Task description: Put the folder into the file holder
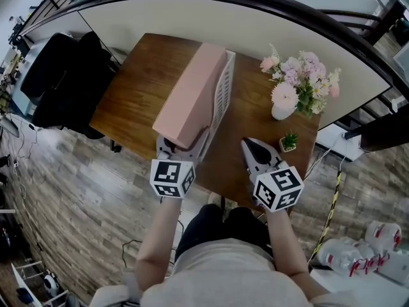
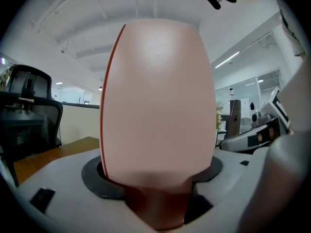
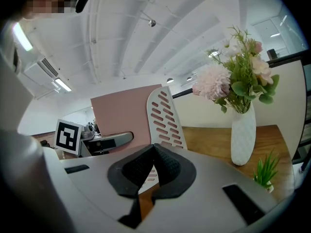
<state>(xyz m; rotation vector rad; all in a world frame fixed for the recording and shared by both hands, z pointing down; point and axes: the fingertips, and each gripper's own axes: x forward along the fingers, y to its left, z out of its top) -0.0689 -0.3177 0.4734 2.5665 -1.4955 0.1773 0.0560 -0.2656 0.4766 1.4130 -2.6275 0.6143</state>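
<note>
While the left claw (image 2: pixel 158 174) is clamped on the near end of the pink folder (image 2: pixel 158 106) (pads sit against both its faces, no gap shows), the folder runs straight ahead of the jaws and fills most of that claw's view. From the head view, the folder extends away from the left claw and lies against the white slotted file holder (image 1: pixel 223 85), which touches its right side. How deep it sits I can't tell. The right claw (image 3: pixel 154 152) is closed and empty, jaws together, hovering apart, with the holder ahead and to its left. Beyond it on the right are a flower vase (image 1: pixel 284 107) and a small plant (image 1: pixel 289 141), both clear of the work, on the wooden counter (image 1: pixel 137 101).

Judgement: insertion looks mostly done. Left to do: seat the folder fully if needed, let go, and back the left claw out.
</note>
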